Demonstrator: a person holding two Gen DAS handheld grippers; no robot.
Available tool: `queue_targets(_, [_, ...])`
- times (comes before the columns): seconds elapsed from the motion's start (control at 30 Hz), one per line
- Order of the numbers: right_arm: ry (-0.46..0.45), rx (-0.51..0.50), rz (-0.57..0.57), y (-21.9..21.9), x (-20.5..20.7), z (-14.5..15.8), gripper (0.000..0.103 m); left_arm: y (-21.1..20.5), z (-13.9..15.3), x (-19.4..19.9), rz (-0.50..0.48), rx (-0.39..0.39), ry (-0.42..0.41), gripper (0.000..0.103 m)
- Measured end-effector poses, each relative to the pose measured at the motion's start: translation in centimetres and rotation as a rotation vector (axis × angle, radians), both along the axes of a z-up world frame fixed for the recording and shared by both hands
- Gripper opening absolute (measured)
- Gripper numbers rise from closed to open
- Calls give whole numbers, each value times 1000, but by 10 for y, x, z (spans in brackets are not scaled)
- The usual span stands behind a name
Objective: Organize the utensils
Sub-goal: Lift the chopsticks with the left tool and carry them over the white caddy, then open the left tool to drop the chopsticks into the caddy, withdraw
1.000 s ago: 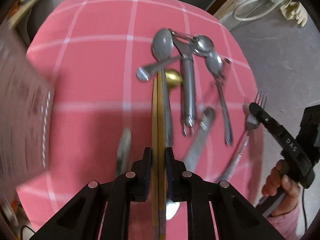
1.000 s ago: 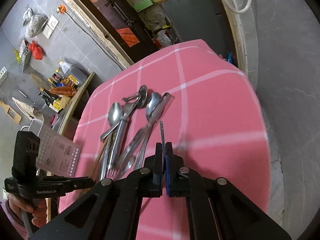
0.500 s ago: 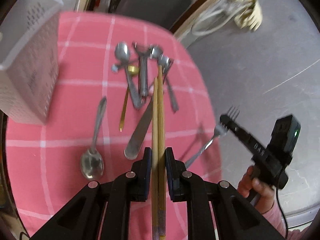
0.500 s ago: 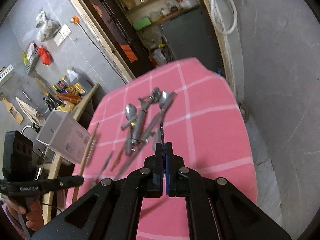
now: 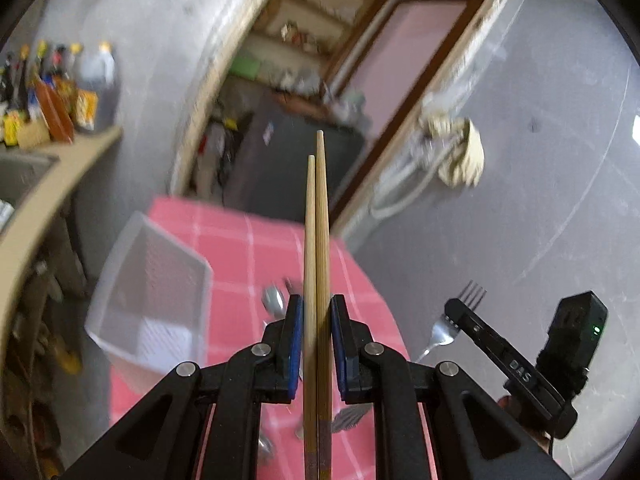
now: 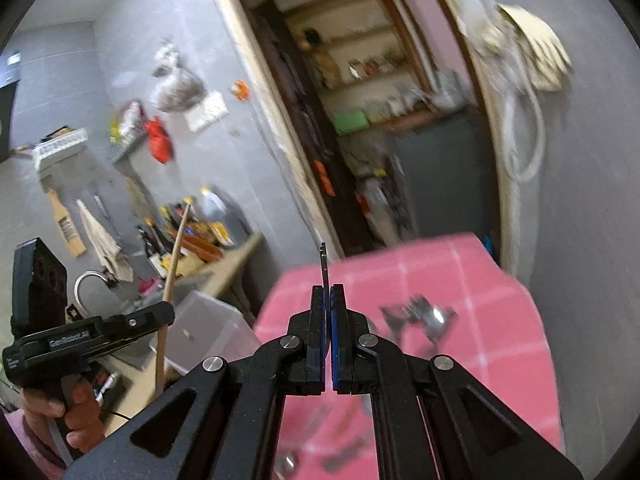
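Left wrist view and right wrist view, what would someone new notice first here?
First, the pair of wooden chopsticks clamped in the left gripper, pointing up toward the doorway. Next, the fork pinched in the right gripper, raised at lower right in the left wrist view. Below lie the pink checked tablecloth and, at its left, the white perforated caddy.

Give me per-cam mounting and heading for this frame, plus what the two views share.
Left wrist: sits on the left tongs, facing along the held chopsticks toward the doorway, over the pink table and white basket; own fingers show, plus the right tongs holding a fork.
Right wrist: sits on the right tongs, facing the same doorway; own fingers show, plus the person's left hand on the other tongs.
Shared: table, basket, doorway, chopsticks, fork.
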State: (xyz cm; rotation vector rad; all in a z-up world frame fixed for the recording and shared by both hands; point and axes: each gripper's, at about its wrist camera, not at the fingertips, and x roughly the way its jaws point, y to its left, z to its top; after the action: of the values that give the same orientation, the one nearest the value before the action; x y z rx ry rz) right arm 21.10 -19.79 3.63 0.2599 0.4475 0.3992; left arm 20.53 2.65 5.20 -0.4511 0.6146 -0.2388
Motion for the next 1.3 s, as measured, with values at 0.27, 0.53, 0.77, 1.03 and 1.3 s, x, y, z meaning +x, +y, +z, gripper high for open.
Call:
queue_targets(0.27, [-149, -73, 94, 83, 17, 48, 3, 67, 38, 3, 181, 2, -231, 13])
queue_targets(0.53, [-204, -204, 140, 141, 20, 42, 3, 93, 15, 18, 296, 55, -311, 13])
queue_targets(0.77, [-165, -262, 170, 162, 31, 20, 3, 94, -14, 21, 312, 101, -312, 14])
queue_targets(1.03, [-99, -273, 208, 169, 35, -5, 5, 94, -28, 14, 268, 116, -269, 14])
queue_targets(1.3, [-57, -244, 229, 165, 33, -14, 13, 101, -32, 8, 242, 112, -201, 15])
